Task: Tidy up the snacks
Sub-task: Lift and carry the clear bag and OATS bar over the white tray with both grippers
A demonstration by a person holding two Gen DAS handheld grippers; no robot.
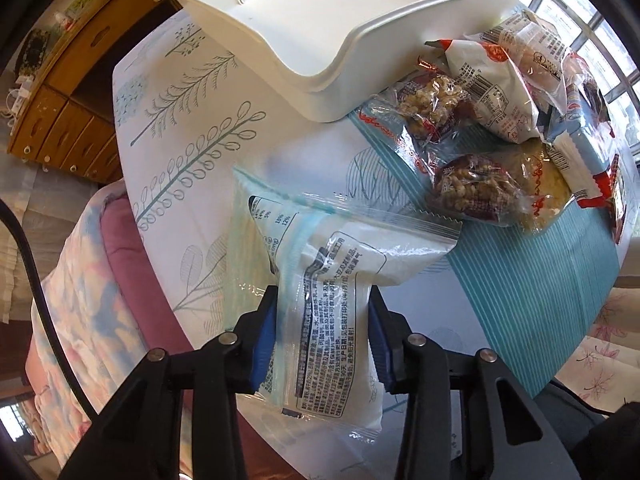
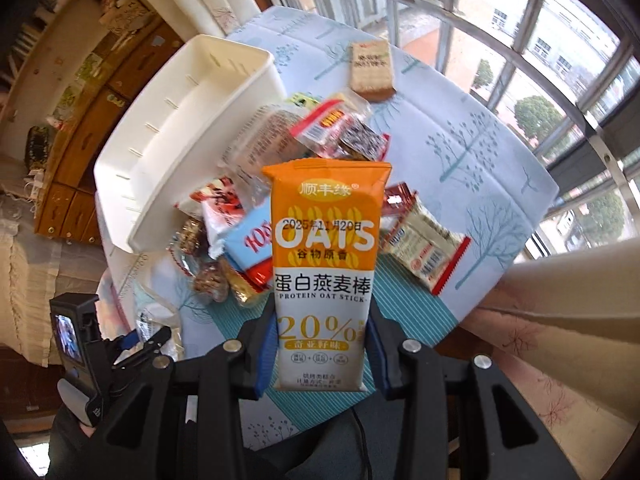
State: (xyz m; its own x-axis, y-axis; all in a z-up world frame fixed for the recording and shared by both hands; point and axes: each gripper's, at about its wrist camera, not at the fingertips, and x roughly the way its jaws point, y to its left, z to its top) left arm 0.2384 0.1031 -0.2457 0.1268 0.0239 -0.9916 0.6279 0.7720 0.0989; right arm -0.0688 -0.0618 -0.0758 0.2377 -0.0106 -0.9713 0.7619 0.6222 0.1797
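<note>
Left gripper (image 1: 322,336) points straight down at the table (image 1: 192,128), jaws narrowed onto a white-and-blue snack packet (image 1: 324,280). Blue pads (image 1: 267,344) press both sides of the packet's lower half; the packet is pinched in at the waist and hangs clear of the tablecloth, printed back panel facing the camera. A second clear wrapper edge sits just behind it on the left side; cannot tell if that one is gripped too.

Right gripper (image 2: 322,344) is pitched steeply down, slightly off vertical. Jaws part closed on an orange-and-white oat stick packet (image 2: 324,256), pads on both long edges near its bottom, packet upright between the fingers and lifted above the pile.

The left gripper also shows in the right wrist view at lower left (image 2: 148,340), with its camera body and a gloved hand (image 2: 72,420) under it.

White bin (image 2: 180,132) sits on the table at the far left, open top, interior empty as far as visible. Loose snack pile (image 2: 304,140) lies just beside the bin's right wall, partly on a teal striped mat (image 1: 532,288). One biscuit pack (image 2: 370,70) lies apart, farther toward the window (image 2: 520,40). Nut-cluster packs (image 1: 472,192) lie on the mat near the bin's corner.
</note>
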